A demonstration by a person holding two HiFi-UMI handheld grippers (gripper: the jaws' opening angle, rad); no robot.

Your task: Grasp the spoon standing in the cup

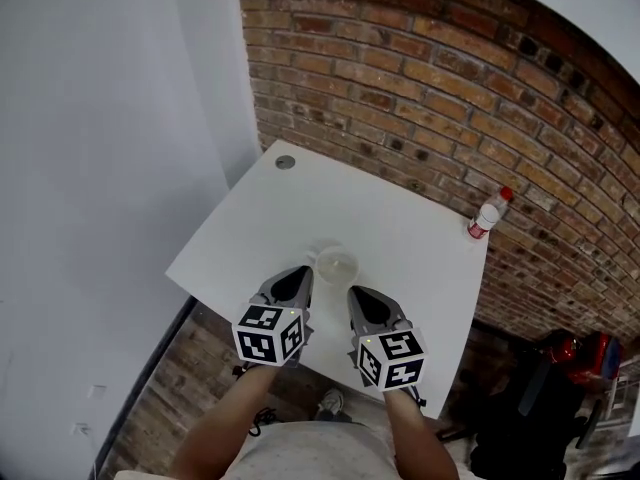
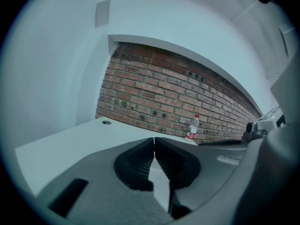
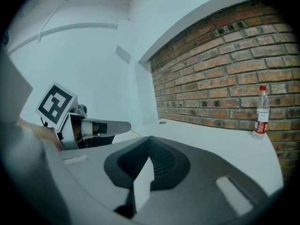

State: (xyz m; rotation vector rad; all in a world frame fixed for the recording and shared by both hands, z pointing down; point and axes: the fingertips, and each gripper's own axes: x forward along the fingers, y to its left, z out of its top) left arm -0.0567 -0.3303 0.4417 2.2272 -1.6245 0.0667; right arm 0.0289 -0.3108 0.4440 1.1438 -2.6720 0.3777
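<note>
White counter (image 1: pixel 400 218), set into the corner of a brick wall (image 1: pixel 420 78) and a plain white wall (image 1: pixel 100 168). Near its front edge, a pale translucent cup (image 1: pixel 337 264). Stands upright, just ahead of the two hand-held gripper tips and between them. Spoon not to be made out in the head view (too small and pale against the cup); cup and spoon not made out in either gripper view.

Left hand-held gripper (image 1: pixel 304 272) (image 2: pixel 154 139): hovers low over the front edge, just left of the cup. Jaws pressed together along their front line, nothing caught between them. Right hand-held gripper (image 1: pixel 356 293) (image 3: pixel 149 138): sits just right of the cup and a little nearer the person. Jaws closed tip to tip, likewise empty. Contact with the cup not clear for either one. Marker cubes (image 1: pixel 268 334) at the rear of both, facing up, bare forearms (image 1: pixel 222 423) behind.

At the far right corner of the counter, a clear bottle (image 1: pixel 488 213) with a red cap. Stands upright close to the bricks, well apart from the cup (shows in both gripper views too, against the same wall). At the far left corner, a small round grey grommet (image 1: pixel 285 162) set into the top. On the floor to the right of the counter, a black bag (image 1: pixel 525 408), something red (image 1: pixel 580 353) beside it.
</note>
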